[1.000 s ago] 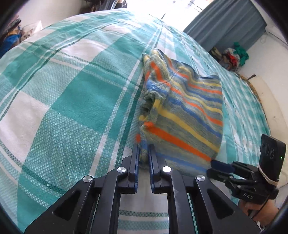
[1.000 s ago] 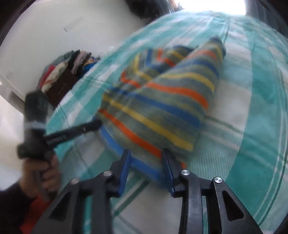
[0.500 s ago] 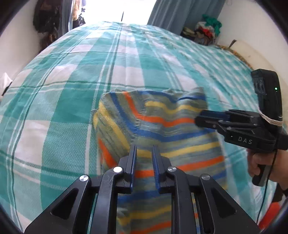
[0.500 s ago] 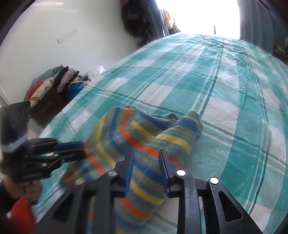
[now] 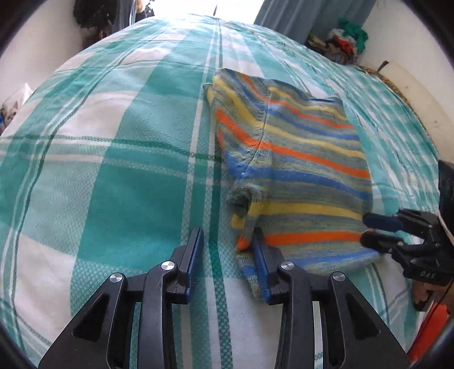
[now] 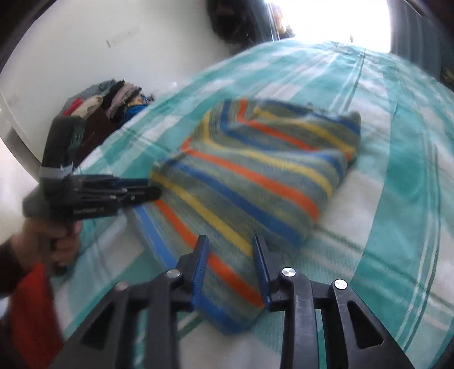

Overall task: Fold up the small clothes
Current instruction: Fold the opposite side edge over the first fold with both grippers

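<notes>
A small striped knit sweater (image 5: 298, 167), in blue, orange, yellow and grey, lies folded into a rough rectangle on the teal plaid bedspread (image 5: 127, 159). My left gripper (image 5: 228, 255) is open; its right finger touches the sweater's near left corner and nothing is held. My right gripper (image 6: 231, 264) is open, with its fingers on either side of the sweater's (image 6: 255, 176) near edge. The right gripper also shows in the left wrist view (image 5: 380, 231), open at the sweater's right corner. The left gripper shows blurred in the right wrist view (image 6: 153, 191).
A pile of clothes (image 5: 346, 39) lies at the far right of the bed, beside a grey curtain (image 5: 306, 17). A stack of clothes (image 6: 102, 113) sits by the white wall left of the bed. The bedspread stretches wide to the left.
Both grippers held the sweater shut half a second ago. Both have now opened and let go, and the sweater lies folded flat on the bed.
</notes>
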Demonstrator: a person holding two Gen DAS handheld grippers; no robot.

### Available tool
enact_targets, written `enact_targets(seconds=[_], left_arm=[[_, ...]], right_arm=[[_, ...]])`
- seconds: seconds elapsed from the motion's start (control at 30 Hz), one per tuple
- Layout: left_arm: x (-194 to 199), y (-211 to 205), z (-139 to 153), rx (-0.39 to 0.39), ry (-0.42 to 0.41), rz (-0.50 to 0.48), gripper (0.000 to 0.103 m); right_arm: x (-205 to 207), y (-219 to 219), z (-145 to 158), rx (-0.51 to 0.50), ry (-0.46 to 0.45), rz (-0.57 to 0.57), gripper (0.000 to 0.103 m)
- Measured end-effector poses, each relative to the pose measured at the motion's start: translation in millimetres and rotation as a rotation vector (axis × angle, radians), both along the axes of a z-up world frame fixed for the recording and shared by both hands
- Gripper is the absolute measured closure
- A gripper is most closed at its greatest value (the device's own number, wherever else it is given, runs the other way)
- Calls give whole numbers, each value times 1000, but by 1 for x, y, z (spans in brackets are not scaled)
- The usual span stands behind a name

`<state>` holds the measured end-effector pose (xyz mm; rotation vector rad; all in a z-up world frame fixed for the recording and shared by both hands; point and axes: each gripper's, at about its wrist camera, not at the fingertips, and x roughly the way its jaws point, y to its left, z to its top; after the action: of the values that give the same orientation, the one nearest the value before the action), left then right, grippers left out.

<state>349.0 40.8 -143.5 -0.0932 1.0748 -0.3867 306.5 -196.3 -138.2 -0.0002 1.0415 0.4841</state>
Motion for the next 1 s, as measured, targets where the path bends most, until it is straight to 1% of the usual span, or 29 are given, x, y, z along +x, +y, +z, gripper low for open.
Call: enact_targets(seconds=[0.03,0.07,0.1,0.13,0.17,0.2,0.23,0.27,0.3,0.37,0.43,0.47,0.5,0.53,0.57,0.6,0.67,0.77,0.9,0.97,1.0], left_arm=[[-5,5,9,10,1,11,67],[-11,12,19,5,-12,20,65],[-15,17,30,-23,-36,22,52],[-15,21,39,-66,-62,23,33],[-12,25,47,-111,-86,28,25],[-5,26,53,-146,-98,35,15],[4,24,55,-169,-98,37,12],[18,20,52,-185,-78,26,11],[34,13,44,-193,-39,9,10],[63,1,19,-157,35,14,10],[79,-11,-5,-137,86,20,12],[82,-15,-10,-145,76,30,13],[83,-20,-12,-159,59,35,24],[84,-26,-14,-180,74,19,79],[88,-32,-17,-206,124,10,89],[88,-33,-13,-187,115,37,90],[83,-36,9,-171,64,29,91],[74,-35,59,-173,-54,-8,91],[66,-28,124,-204,-166,-31,90],[66,-25,141,-205,-191,-38,90],[66,-23,141,-196,-185,-39,88]], right_arm=[[-11,-4,7,17,-24,-28,71],[-17,-8,16,47,-24,-51,68],[-23,-14,26,94,-25,-75,51],[-26,-23,37,145,-53,-105,38],[-28,-32,47,186,-99,-144,21],[-25,-40,55,215,-133,-177,18],[-16,-45,57,234,-132,-194,18],[-3,-50,56,246,-116,-209,18],[11,-56,52,265,-101,-236,18],[41,-68,31,338,-32,-293,18],[66,-75,1,416,59,-374,21],[75,-73,-14,487,99,-378,26],[81,-66,-24,534,112,-372,40],[85,-55,-29,537,117,-361,54],[89,-44,-32,498,125,-368,79],[89,-37,-27,456,103,-389,80],[86,-32,-8,444,52,-401,82],[79,-24,41,417,-68,-340,84],[74,-19,106,461,-189,-291,84],[74,-19,123,500,-201,-292,84],[76,-20,123,511,-185,-304,84]])
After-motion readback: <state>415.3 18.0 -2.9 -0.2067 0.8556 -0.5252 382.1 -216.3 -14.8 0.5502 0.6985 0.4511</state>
